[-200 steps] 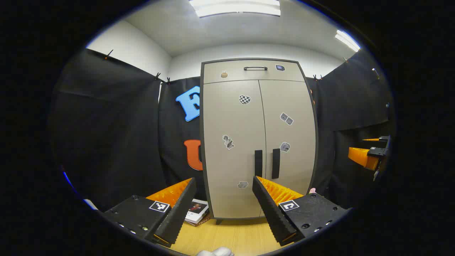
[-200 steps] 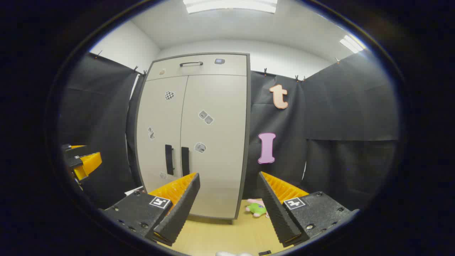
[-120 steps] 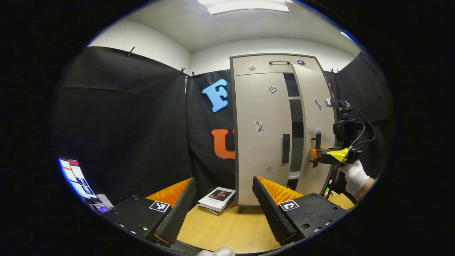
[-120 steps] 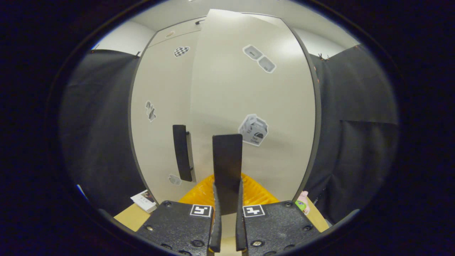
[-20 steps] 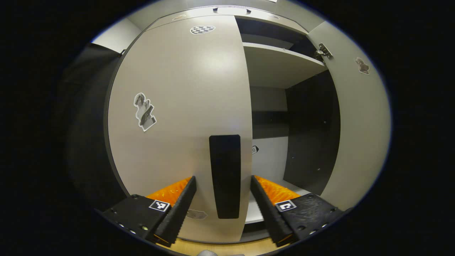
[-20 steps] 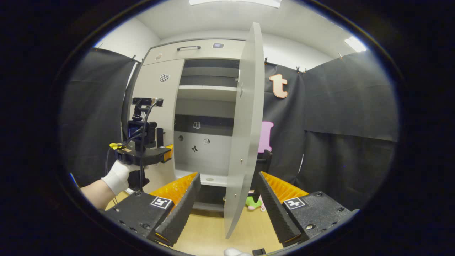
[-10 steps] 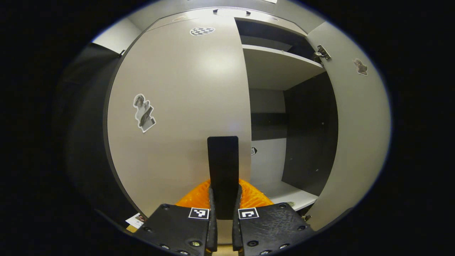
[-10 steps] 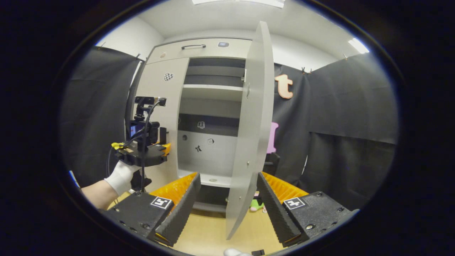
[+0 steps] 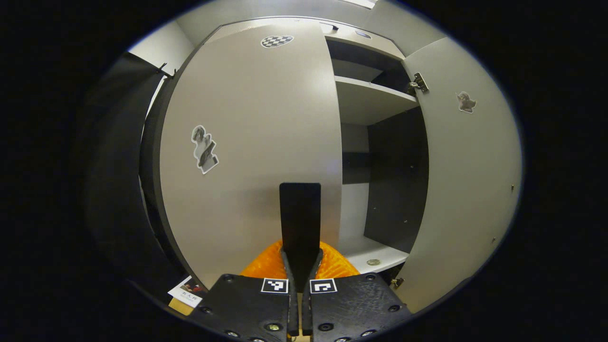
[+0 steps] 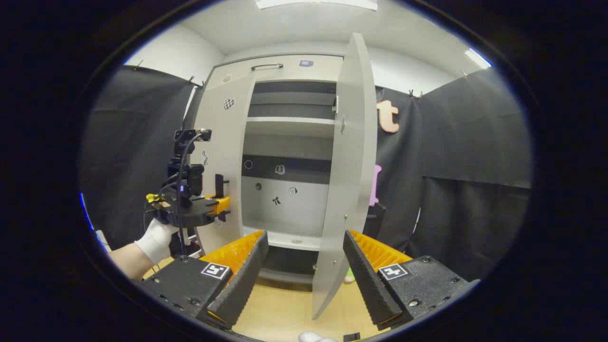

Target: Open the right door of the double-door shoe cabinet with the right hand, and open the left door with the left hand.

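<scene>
Grey cabinet [image 10: 285, 66], two doors — left hand-held gripper [image 9: 300, 259] clamps one handle [image 9: 299, 223], right hand-held gripper [image 10: 304, 256] gapes, empty.

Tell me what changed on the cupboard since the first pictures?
Both doors were shut then. The right door was pulled wide open and let go; the right gripper now hangs open in front of it. The left gripper has closed on the left door's handle, and the left door is just starting to swing out. The cabinet itself stayed put.
</scene>
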Tool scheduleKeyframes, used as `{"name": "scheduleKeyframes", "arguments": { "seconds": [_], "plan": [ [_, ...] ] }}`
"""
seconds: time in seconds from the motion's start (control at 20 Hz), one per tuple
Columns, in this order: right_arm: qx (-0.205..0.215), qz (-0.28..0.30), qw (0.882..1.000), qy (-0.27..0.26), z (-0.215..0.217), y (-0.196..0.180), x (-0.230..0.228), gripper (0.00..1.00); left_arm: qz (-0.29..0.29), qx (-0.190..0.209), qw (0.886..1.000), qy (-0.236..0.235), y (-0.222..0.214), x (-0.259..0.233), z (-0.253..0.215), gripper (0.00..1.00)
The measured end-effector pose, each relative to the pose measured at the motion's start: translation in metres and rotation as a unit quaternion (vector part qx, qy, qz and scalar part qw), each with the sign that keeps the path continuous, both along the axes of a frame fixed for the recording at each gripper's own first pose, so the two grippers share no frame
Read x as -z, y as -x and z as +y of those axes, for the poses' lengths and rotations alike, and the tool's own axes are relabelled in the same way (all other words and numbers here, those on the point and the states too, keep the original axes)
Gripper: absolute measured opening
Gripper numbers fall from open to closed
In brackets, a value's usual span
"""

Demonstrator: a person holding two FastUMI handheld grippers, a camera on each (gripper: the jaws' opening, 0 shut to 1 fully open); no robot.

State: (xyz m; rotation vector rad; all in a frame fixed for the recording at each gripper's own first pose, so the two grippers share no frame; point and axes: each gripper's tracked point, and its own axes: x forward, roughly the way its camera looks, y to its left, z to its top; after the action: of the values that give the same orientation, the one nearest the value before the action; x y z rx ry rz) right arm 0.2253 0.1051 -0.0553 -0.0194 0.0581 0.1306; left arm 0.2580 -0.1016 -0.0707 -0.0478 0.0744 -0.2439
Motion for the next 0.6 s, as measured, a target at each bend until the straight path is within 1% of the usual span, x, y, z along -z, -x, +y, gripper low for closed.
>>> {"name": "scheduleKeyframes", "arguments": {
  "seconds": [0.25, 0.45, 0.6],
  "plan": [
    [-0.010, -0.004, 1.000, -0.002, 0.004, 0.006, -0.001, 0.99, -0.005, -0.008, 1.000, -0.001, 0.028, -0.001, 0.019, 0.02],
    [-0.024, -0.006, 1.000, -0.004, 0.008, 0.009, -0.003, 0.99, -0.002, -0.015, 1.000, -0.002, 0.057, 0.001, 0.043, 0.02],
    [-0.034, -0.009, 0.999, -0.003, 0.013, 0.012, -0.003, 0.99, -0.002, -0.028, 1.000, 0.003, 0.078, 0.002, 0.068, 0.02]
  ]
}}
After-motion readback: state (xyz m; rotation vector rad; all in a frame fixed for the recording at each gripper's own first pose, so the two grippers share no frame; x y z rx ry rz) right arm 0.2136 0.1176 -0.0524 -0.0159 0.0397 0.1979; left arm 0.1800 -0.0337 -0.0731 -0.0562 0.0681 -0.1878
